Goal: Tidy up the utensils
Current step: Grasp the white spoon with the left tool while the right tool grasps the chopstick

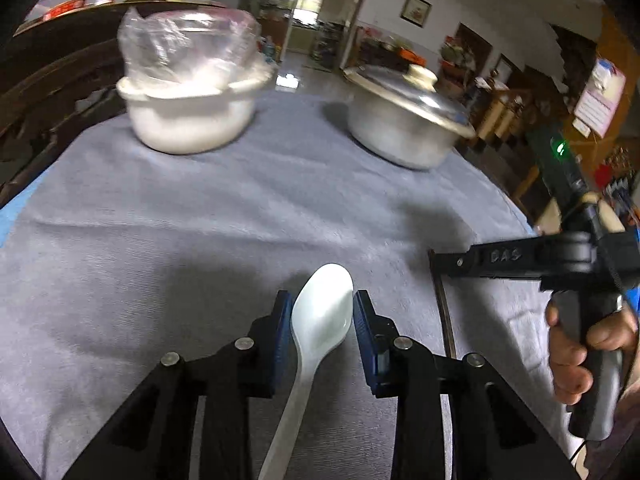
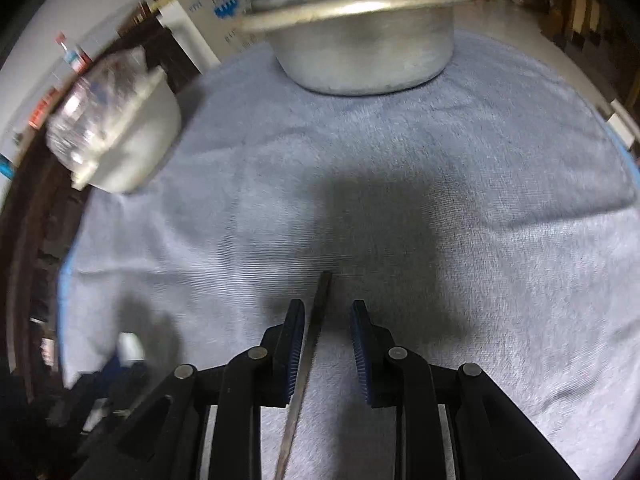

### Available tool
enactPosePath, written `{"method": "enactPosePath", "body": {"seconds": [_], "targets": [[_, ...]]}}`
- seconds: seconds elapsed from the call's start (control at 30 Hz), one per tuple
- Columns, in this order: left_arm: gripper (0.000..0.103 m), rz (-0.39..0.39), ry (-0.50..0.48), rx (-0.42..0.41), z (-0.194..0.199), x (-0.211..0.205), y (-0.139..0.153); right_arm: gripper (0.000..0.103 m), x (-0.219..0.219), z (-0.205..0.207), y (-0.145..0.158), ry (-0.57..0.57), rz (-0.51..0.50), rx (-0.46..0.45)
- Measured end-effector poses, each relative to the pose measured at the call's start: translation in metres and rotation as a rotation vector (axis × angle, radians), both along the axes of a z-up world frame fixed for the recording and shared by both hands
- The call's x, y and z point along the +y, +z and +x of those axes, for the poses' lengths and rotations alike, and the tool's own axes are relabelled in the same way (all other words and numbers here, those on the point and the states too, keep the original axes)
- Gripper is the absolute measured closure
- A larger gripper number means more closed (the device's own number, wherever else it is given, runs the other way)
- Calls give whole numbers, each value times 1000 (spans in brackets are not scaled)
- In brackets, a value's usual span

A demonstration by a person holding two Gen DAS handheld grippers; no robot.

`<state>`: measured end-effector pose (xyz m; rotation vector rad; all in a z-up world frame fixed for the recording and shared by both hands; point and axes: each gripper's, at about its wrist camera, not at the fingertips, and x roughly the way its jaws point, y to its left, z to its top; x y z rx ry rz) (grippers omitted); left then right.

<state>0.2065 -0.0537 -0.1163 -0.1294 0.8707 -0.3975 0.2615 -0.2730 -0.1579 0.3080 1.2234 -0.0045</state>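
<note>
left gripper (image 1: pixel 322 322) spread, white spoon (image 1: pixel 316 332) lying between its pads on grey cloth (image 1: pixel 200 220). right gripper (image 2: pixel 326 338) spread, dark chopstick (image 2: pixel 310 344) against left pad.

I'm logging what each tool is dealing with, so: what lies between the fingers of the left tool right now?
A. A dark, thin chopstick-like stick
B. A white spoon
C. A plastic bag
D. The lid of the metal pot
B: in the left wrist view, the white spoon lies on the grey cloth with its bowl between the blue pads of the left tool, jaws apart.
</note>
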Motion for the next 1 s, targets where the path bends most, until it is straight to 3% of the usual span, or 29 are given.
{"method": "enactPosePath", "body": {"seconds": [0.17,0.23,0.43,0.57,0.83,1.0], "targets": [[70,-18,62,-31,-8,15,11,78,21,2,4,76,-139,-6],[70,-33,80,-37,-12,19,14,91,28,-1,5,104,-192,-25],[70,-9,125,-87,-37,33,28,97,4,-20,8,43,-56,-88],[70,2,165,-95,-50,46,34,97,-40,-53,16,-64,38,-139],[70,-44,264,-110,-92,80,50,97,-107,-148,65,-250,82,-311],[70,-88,321,-144,-128,97,66,97,-119,-207,98,-321,89,-430]]}}
